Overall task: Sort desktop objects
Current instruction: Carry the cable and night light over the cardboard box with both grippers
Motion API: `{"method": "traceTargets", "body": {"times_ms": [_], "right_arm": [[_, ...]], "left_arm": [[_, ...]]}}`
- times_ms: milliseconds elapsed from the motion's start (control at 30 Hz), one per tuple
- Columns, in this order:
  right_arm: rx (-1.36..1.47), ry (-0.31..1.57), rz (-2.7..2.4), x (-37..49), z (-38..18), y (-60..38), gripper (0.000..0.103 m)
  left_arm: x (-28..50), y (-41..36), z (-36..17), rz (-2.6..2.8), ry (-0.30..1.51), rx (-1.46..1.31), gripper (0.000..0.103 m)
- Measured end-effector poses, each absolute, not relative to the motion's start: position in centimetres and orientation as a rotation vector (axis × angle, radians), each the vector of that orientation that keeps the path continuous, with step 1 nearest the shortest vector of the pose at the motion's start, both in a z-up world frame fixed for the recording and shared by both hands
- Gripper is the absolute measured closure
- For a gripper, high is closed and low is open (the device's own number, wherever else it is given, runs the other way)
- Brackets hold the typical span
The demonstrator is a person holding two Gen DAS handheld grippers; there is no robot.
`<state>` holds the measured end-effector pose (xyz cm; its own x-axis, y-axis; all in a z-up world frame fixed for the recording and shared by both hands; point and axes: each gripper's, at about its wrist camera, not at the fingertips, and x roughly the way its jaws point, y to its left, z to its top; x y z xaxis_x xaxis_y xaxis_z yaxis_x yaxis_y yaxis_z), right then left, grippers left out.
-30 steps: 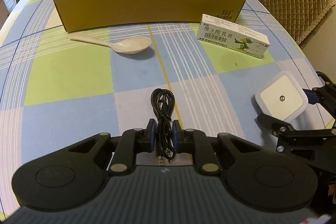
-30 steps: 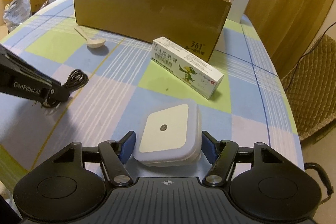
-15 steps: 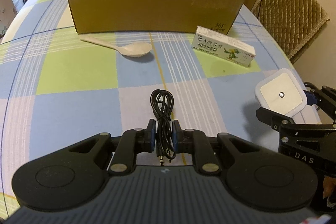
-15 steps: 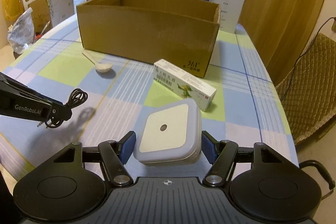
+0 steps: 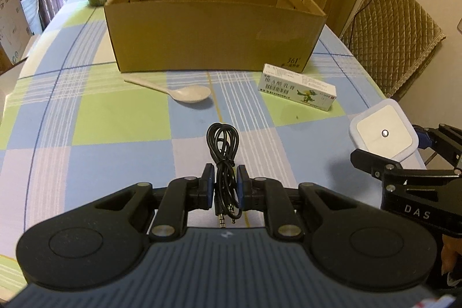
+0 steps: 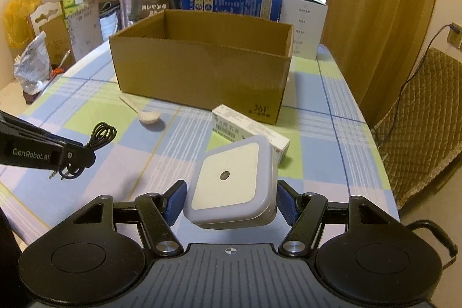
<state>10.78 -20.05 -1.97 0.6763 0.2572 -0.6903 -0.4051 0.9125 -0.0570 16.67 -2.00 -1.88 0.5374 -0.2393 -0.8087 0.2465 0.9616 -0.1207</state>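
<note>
Ointment box — partly behind night light

Both units matte black: left hand-held gripper and right hand-held gripper each have two round side discs, silver pivot screws, blue finger pads, ribbed grey base plate with crosshair mark. White "GenRobot.AI" and "DAS" lettering on sides.
</note>
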Motion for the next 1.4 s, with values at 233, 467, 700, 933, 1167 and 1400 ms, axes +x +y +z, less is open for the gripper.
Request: {"method": "traceTargets", "body": {"times_ms": [233,467,700,933,1167,1400], "right_arm": [[-0.202,0.718,0.380,10.1,-0.7,-19.8,0.040],[-0.194,0.703,0.378,9.7,0.3,-19.9,0.040],[-0.174,0.705,0.388,9.8,1.2,-19.9,0.040],[-0.152,0.703,0.393,10.5,2.5,-20.0,0.040],[-0.142,0.703,0.397,12.0,3.5,-19.9,0.040],[-0.118,0.692,0.410,15.1,5.7,-20.2,0.040]], "left_arm": [[15.8,-1.9,-0.3,-0.288,0.929,0.008,0.091],[15.0,-1.7,0.9,-0.288,0.905,0.008,0.091],[14.7,-1.6,2.1,-0.287,0.882,0.004,0.091],[15.2,-1.3,3.3,-0.285,0.853,0.010,0.091],[16.3,-1.2,4.3,-0.288,0.834,0.026,0.091],[18.9,-1.3,6.0,-0.298,0.814,0.058,0.091]]}}
